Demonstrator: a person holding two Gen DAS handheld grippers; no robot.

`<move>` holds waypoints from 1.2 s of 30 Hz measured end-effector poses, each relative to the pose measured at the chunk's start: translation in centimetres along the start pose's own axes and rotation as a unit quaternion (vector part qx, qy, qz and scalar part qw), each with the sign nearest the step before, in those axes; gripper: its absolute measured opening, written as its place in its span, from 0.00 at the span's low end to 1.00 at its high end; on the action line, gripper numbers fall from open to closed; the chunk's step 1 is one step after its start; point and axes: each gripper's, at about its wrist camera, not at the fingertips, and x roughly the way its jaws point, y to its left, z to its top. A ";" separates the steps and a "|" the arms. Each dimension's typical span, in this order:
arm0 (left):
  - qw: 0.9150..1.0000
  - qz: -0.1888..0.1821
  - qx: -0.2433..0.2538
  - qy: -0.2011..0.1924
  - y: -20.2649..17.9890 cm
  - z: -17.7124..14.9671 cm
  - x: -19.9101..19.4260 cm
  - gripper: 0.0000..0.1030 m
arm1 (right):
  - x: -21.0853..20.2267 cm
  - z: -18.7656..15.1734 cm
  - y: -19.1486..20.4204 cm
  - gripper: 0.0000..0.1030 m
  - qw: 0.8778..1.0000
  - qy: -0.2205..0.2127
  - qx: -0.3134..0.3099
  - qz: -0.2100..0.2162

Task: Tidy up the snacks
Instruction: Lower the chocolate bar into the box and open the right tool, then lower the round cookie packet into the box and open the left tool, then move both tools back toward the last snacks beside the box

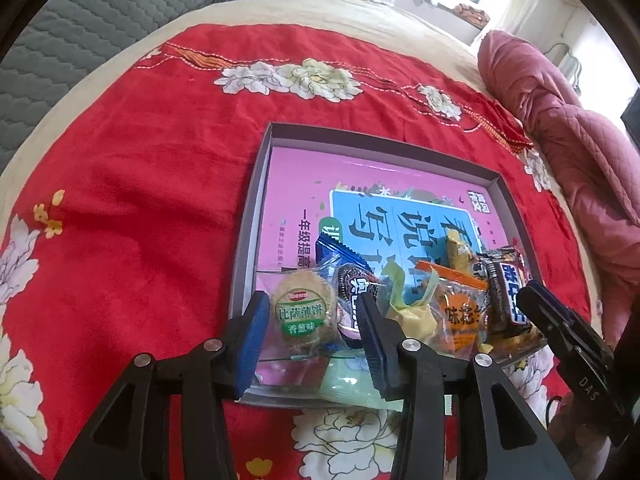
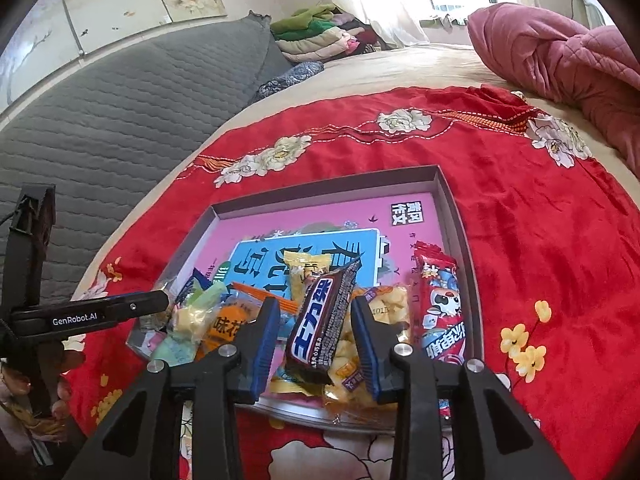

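Observation:
A shallow grey box (image 1: 256, 200) with a pink book cover as its floor lies on the red blanket, with several snack packets piled at its near end. My left gripper (image 1: 312, 306) is open around a round biscuit packet with a green label (image 1: 304, 312), which lies in the box; the pads stand clear of it. An Oreo packet (image 1: 354, 292) lies by the right finger. My right gripper (image 2: 316, 308) is open, and a dark chocolate bar (image 2: 320, 320) leans on the pile between its fingers, apart from both pads. The left gripper (image 2: 152, 302) also shows at the box's (image 2: 452, 208) left side.
Also in the box are an orange packet (image 1: 460, 312), a yellow packet (image 2: 304, 276), a clear bag of puffs (image 2: 388, 308) and a red packet (image 2: 440, 312). A red floral blanket (image 1: 140, 200) covers the bed. A pink quilt (image 2: 560, 52) lies far right and a grey quilted cushion (image 2: 120, 120) left.

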 end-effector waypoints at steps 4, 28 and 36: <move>1.000 0.000 0.001 -0.005 -0.2 0.1 -0.8 0.49 | -0.5 0.1 0.2 0.38 1.000 -0.005 0.002 0.006; 0.999 -0.011 0.032 -0.024 -2.4 -0.9 -5.2 0.53 | -4.3 -1.2 2.0 0.50 0.998 -0.019 0.001 0.054; 0.998 -0.020 0.053 -0.008 -3.2 -2.2 -5.8 0.53 | -5.2 -3.6 3.1 0.55 0.999 0.013 0.008 0.052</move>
